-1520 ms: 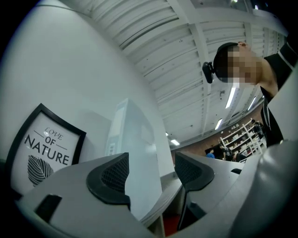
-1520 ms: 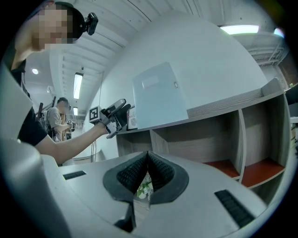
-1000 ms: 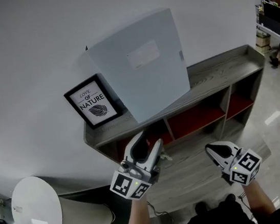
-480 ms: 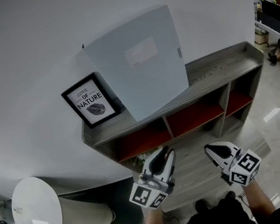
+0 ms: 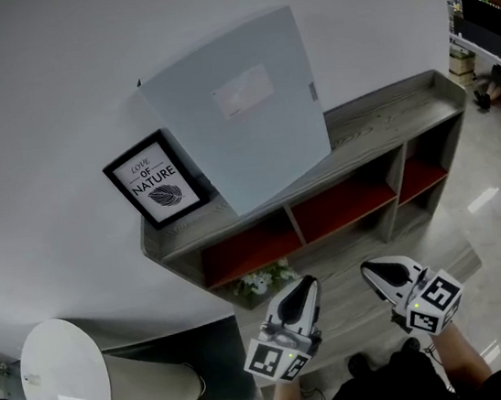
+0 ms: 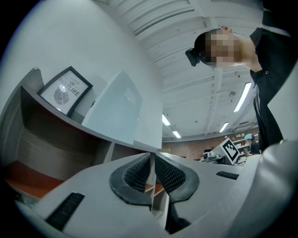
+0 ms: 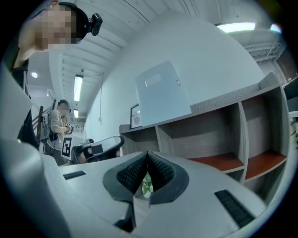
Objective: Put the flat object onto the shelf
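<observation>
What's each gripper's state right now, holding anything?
Left gripper: jaws closing, almost together, nothing between them.
Right gripper: closed, empty.

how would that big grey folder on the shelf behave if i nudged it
Probably stiff: the grey folder stands with flat faces and straight edges, no sag. It looks apt to tip or slide, since it rests on one edge on the shelf top, seemingly leaning on the wall. A sideways push might knock the picture frame beside it.
</observation>
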A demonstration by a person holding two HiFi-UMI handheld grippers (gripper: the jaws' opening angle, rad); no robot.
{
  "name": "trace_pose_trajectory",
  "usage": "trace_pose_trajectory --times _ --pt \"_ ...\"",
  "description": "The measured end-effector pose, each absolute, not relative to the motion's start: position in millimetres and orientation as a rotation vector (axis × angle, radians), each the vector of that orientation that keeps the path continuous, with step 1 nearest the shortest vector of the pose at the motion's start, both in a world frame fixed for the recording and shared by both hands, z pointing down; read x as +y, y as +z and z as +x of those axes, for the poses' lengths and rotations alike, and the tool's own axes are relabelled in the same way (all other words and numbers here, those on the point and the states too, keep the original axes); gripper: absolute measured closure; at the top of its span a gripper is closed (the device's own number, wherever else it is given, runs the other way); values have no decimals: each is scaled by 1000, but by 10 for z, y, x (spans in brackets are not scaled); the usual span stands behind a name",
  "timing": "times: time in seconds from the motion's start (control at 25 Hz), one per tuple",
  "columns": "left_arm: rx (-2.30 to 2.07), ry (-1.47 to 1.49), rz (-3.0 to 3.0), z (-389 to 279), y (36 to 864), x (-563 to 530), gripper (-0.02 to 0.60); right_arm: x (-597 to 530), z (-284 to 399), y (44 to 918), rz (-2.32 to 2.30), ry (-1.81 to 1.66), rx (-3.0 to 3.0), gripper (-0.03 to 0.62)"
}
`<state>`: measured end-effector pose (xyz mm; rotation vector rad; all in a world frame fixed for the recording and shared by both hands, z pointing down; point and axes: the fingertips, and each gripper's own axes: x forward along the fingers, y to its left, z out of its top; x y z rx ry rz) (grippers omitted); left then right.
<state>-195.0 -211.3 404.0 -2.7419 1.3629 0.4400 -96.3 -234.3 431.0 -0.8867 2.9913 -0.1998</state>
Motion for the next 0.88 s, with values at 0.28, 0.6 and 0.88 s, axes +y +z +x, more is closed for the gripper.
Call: trace_pose_trajectory --times 0.28,0.6,0.88 --pt "1411 397 -2745 -1899 4193 -2070 568 -2336 -962 4341 -894 -204 2993 581" --pt "1436 291 -2750 -1811 4317 -2061 569 -2310 -927 4361 -909 -202 3001 581" --pt "1477 270 -2781 -1641 4430 -1874 569 -2160 -755 4443 -917 -217 3008 580"
